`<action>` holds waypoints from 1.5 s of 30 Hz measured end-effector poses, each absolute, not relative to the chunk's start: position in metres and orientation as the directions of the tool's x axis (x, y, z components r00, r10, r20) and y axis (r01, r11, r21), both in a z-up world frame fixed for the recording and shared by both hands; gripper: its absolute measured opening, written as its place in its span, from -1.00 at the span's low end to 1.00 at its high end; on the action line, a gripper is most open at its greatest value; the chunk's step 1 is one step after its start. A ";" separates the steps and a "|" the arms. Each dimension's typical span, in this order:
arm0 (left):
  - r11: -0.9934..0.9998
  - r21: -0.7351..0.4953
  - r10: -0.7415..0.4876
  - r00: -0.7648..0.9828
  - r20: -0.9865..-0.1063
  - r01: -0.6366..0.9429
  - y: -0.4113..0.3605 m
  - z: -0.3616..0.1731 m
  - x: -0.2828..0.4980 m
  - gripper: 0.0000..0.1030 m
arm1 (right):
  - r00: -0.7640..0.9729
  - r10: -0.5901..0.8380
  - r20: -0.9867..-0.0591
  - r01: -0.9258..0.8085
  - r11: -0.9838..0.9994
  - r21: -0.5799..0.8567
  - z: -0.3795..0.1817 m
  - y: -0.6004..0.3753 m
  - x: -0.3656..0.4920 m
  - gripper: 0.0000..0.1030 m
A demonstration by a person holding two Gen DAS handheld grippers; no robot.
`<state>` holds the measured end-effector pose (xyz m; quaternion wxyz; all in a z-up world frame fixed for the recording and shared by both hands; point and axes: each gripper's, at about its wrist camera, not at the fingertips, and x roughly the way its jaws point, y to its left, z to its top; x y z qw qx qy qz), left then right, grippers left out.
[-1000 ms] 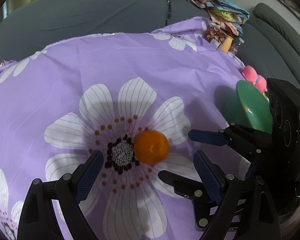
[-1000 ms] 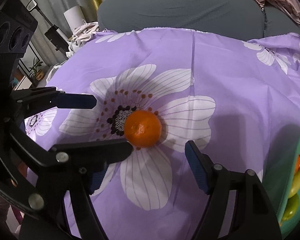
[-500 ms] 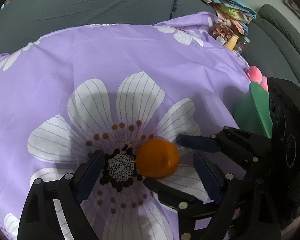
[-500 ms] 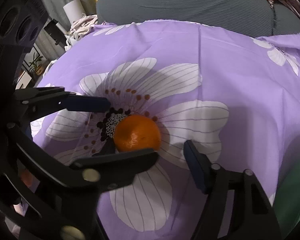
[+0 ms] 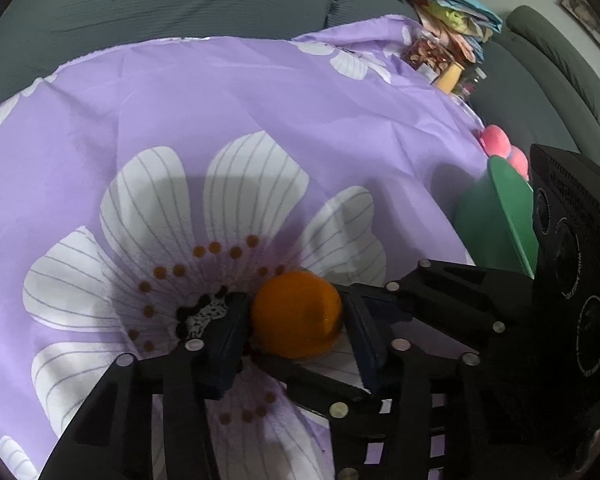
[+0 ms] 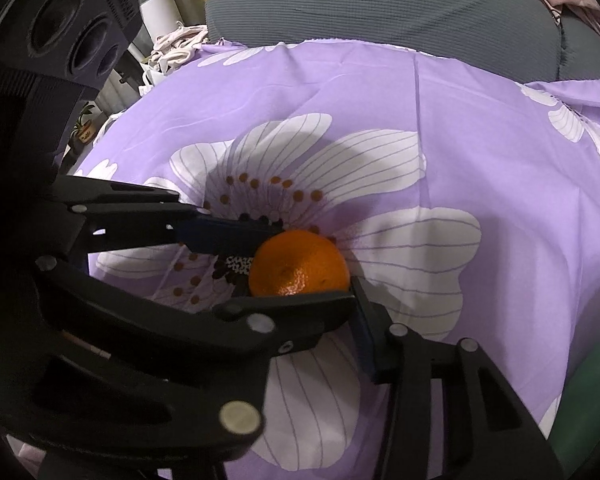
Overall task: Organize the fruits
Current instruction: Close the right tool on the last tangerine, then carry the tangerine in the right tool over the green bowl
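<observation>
Squarely at the middle: orange (image 6: 298,264), lying on the dark speckled centre of a big white flower printed on the purple cloth (image 6: 460,140), not yet lifted. Flanked on both sides by the blue pads of the left gripper (image 5: 296,332), jaws closing and, going by the left wrist view, already pressing on both flanks. Grasped across the widest part, likely to keep a round, smooth skin from slipping free.

Crossed from the other side by the right gripper (image 6: 300,292), jaws likewise closing with the orange between them. One pad against the fruit's lower right edge, the other hidden under the left gripper's black frame, so cannot tell whether truly clamped. Probably doubled up like this to cage something prone to rolling on soft, wrinkled fabric.

Further out, at the cloth's right edge: green bowl (image 5: 500,220), presumably the destination, kept close for a short carry. Just behind it, pink round things (image 5: 496,140), too small to name. Beyond all that, grey sofa (image 5: 180,0) with piled clothes. Worth guarding against the two frames fouling each other on the lift.
</observation>
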<state>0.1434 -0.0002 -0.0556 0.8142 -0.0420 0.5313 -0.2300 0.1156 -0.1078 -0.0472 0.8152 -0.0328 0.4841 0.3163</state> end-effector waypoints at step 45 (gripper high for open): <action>0.753 -0.126 -0.461 0.383 -0.801 0.645 -0.184 0.041 0.058 -0.06 | 0.643 0.435 -0.631 -0.348 0.899 0.265 0.033 -0.277 0.010 -0.10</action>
